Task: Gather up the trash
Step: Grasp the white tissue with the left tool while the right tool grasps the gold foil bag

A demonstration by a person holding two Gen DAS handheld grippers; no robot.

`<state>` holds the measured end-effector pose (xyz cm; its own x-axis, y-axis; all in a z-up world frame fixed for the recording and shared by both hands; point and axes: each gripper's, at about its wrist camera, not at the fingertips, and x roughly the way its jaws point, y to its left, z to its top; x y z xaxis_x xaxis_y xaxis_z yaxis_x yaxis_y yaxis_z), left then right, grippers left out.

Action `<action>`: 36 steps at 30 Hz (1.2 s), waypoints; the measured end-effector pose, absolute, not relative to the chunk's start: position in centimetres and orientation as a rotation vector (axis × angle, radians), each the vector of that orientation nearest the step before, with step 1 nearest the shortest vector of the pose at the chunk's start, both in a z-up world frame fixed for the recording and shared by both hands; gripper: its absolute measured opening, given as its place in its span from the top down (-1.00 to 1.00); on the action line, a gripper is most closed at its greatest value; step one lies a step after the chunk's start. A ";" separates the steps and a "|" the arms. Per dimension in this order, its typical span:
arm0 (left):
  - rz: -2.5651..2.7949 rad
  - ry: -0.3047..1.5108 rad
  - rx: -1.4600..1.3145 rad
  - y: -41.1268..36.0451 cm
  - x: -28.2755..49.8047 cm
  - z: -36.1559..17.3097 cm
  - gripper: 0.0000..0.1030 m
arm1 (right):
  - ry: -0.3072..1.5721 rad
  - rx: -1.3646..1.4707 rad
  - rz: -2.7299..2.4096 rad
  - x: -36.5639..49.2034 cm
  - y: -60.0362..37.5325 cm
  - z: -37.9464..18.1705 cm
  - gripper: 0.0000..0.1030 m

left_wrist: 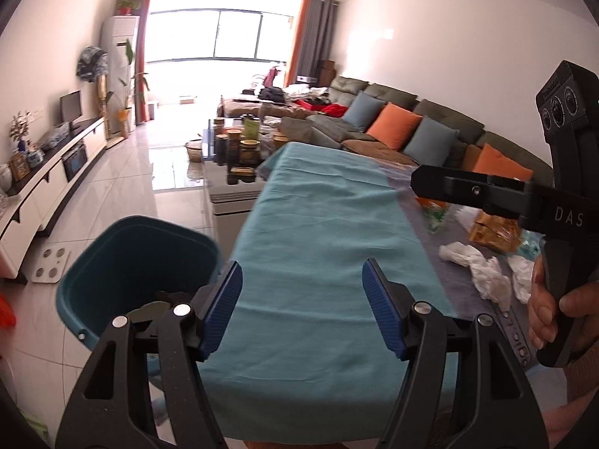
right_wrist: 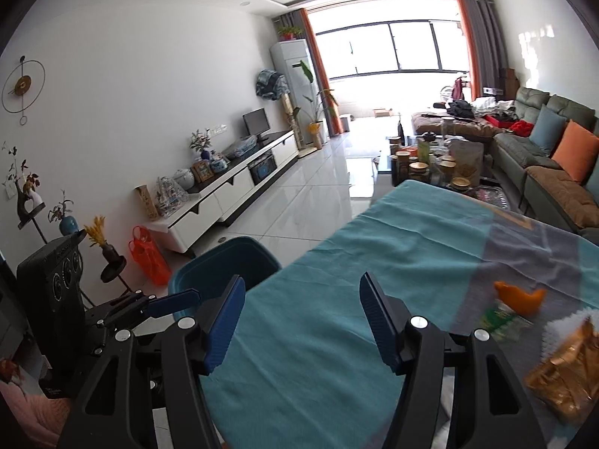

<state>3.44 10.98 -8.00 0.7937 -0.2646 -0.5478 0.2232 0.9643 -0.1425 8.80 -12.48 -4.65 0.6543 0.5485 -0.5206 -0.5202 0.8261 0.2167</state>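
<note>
Trash heaped at 3 o'clock on the counter [left_wrist: 322, 224] in the left wrist view: crumpled white tissues [left_wrist: 475, 265], a golden-brown wrapper [left_wrist: 494, 232], a green-printed scrap [left_wrist: 436, 217], all lying on the grey strip of cloth beside the teal cloth [left_wrist: 318, 262]. Same pile at 4 o'clock in the right wrist view, with an orange scrap [right_wrist: 520, 297] nearest the counter's middle and the golden wrapper blurred at the edge. Teal bin [left_wrist: 138, 254] standing on the floor at 9 o'clock, touching or just beside the counter's edge, something dark lying inside. Left claw [left_wrist: 302, 305] spread wide over the teal cloth, blue pads [left_wrist: 224, 307] well apart, nothing between them. Right claw [right_wrist: 301, 316] likewise gaping wide and holding nothing, poised above bare cloth near the trash. Grey sofa [left_wrist: 411, 127] with orange and blue cushions at 1 o'clock; white TV cabinet [left_wrist: 48, 183] along the wall at 9 o'clock.
</note>
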 end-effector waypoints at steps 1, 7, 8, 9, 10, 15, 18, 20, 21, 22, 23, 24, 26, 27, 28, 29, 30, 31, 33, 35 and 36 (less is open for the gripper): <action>-0.300 0.606 -0.059 9.6 3.4 -8.1 -0.27 | 0.601 0.048 0.570 8.3 -13.8 -4.6 -0.19; -0.506 0.656 -0.024 1.9 3.3 -8.7 -0.28 | 0.586 0.067 0.347 6.2 -22.4 -5.0 -0.19; -0.535 0.666 -0.026 0.7 3.3 -8.8 -0.27 | 0.586 0.076 0.312 6.0 -23.8 -5.2 -0.19; -0.563 0.679 -0.029 -0.3 3.3 -9.0 -0.27 | 0.586 0.086 0.282 5.9 -25.2 -5.4 -0.19; -0.583 0.692 -0.029 -1.0 3.6 -9.3 -0.28 | 0.587 0.093 0.248 5.6 -26.4 -5.6 -0.19; -0.630 0.749 -0.039 -4.3 4.4 -10.4 -0.26 | 0.605 0.132 0.153 5.3 -31.2 -6.9 -0.19; -0.651 0.786 -0.038 -5.6 5.2 -10.9 -0.23 | 0.621 0.142 0.136 5.7 -32.8 -7.8 -0.18; -0.661 0.808 -0.034 -6.3 5.5 -11.4 -0.17 | 0.631 0.150 0.140 6.0 -33.4 -8.3 -0.15; -0.663 0.823 -0.035 -6.6 5.7 -11.6 -0.14 | 0.636 0.155 0.144 6.1 -33.7 -8.6 -0.14; -0.667 0.839 -0.038 -6.9 6.0 -11.8 -0.10 | 0.645 0.160 0.147 6.4 -33.9 -8.9 -0.10; -0.665 0.854 -0.039 -7.1 6.2 -12.1 -0.09 | 0.654 0.165 0.150 6.7 -34.0 -9.2 -0.05; -0.658 0.855 -0.038 -7.2 6.2 -12.2 -0.08 | 0.661 0.168 0.151 6.8 -34.1 -9.5 -0.04; -0.655 0.852 -0.037 -7.3 6.3 -12.1 -0.07 | 0.672 0.172 0.152 7.1 -34.1 -9.9 0.02; -0.657 0.854 -0.042 -7.3 6.3 -12.1 -0.06 | 0.676 0.172 0.155 7.2 -34.0 -10.0 0.04; -0.656 0.857 -0.046 -7.3 6.4 -12.2 -0.02 | 0.677 0.171 0.156 7.3 -34.0 -10.1 0.10; -0.654 0.859 -0.047 -7.3 6.5 -12.2 0.02 | 0.680 0.171 0.157 7.4 -34.0 -10.2 0.15; -0.656 0.861 -0.047 -7.3 6.6 -12.2 0.10 | 0.683 0.175 0.158 7.5 -34.0 -10.4 0.18; -0.658 0.865 -0.049 -7.3 6.7 -12.2 0.19 | 0.685 0.178 0.158 7.5 -34.0 -10.5 0.24; -0.665 0.870 -0.054 -7.3 6.7 -12.2 0.35 | 0.686 0.189 0.156 7.6 -34.1 -10.7 0.30; -0.671 0.875 -0.055 -7.4 6.7 -12.3 0.44 | 0.684 0.197 0.157 7.7 -34.2 -10.6 0.37; -0.670 0.876 -0.057 -7.4 6.8 -12.3 0.53 | 0.682 0.199 0.159 7.7 -34.2 -10.6 0.42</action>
<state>6.77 -7.40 -12.31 0.4511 -0.5644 -0.6913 0.5195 0.7959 -0.3108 7.69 -34.21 -10.62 0.7655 0.2104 -0.6080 -0.0807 0.9690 0.2337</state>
